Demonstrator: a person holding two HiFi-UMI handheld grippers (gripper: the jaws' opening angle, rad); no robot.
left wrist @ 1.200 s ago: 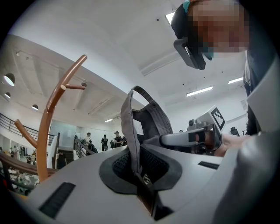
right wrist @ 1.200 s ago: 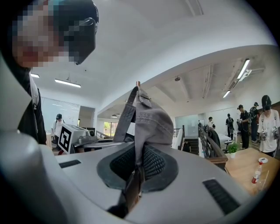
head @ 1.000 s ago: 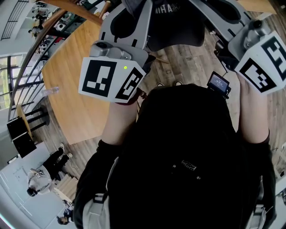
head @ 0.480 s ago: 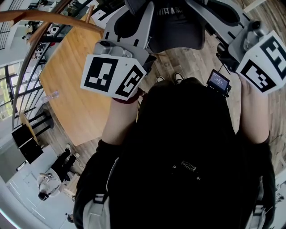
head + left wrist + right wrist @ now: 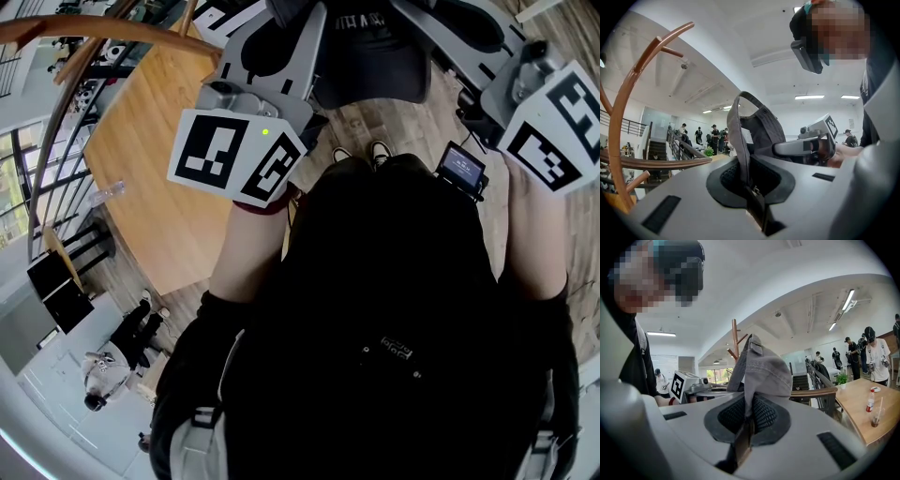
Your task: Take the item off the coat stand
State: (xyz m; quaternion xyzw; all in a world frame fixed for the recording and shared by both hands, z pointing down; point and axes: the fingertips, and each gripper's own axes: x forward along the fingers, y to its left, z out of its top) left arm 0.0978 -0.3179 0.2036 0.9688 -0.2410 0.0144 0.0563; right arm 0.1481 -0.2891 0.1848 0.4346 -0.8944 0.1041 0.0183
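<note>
Currently: one grey cap [image 5: 759,126], clamped by both my left gripper [image 5: 757,206] and right gripper [image 5: 743,430]; seemingly clear of the coat stand [image 5: 628,103]. Remaining, I judge: carry it away.

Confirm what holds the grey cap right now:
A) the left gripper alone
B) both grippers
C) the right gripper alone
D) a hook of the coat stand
B: the left gripper has its jaws shut on the cap at its band, the right gripper has its jaws shut on the cap's fabric, and the coat stand stands apart from the cap, off to the left in the left gripper view.
</note>
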